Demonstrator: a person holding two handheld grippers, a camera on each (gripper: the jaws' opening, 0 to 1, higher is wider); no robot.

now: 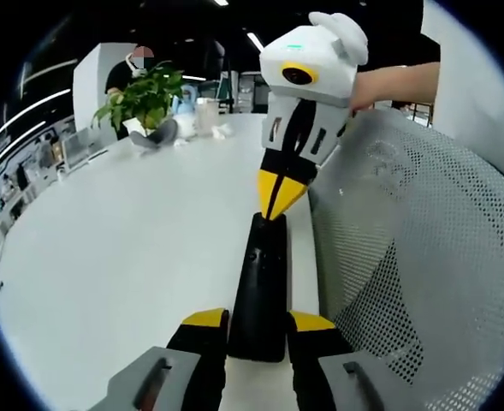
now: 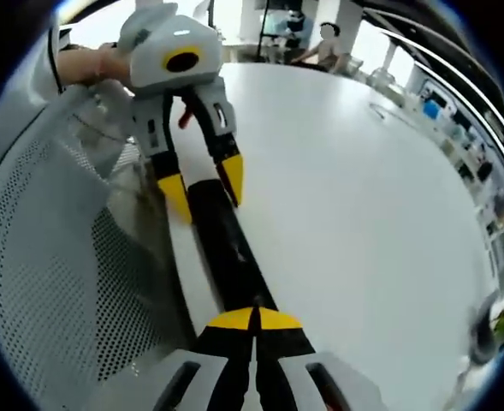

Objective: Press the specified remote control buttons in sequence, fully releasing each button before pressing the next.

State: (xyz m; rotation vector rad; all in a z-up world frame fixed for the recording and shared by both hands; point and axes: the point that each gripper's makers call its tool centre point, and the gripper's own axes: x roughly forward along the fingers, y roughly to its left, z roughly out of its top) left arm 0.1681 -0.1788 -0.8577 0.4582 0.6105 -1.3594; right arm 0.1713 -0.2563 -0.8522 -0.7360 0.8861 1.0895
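Note:
A long black remote control [image 1: 256, 287] lies along the white table's edge, and my left gripper [image 1: 257, 322] is shut on its near end, one yellow-tipped jaw on each side. My right gripper [image 1: 276, 195] comes down from above with its jaws shut together, their yellow tips meeting the remote's far end. In the right gripper view the remote [image 2: 222, 235] runs away from my shut right gripper [image 2: 256, 318] toward the left gripper [image 2: 204, 187], which clamps its other end. The buttons are too dark to make out.
A white table [image 1: 132, 248] stretches away to the left. A grey mesh chair back [image 1: 414, 274] stands close on the right of the remote. A potted plant [image 1: 145, 94], some cups and a person sit at the far end. A hand [image 2: 85, 64] holds the left gripper.

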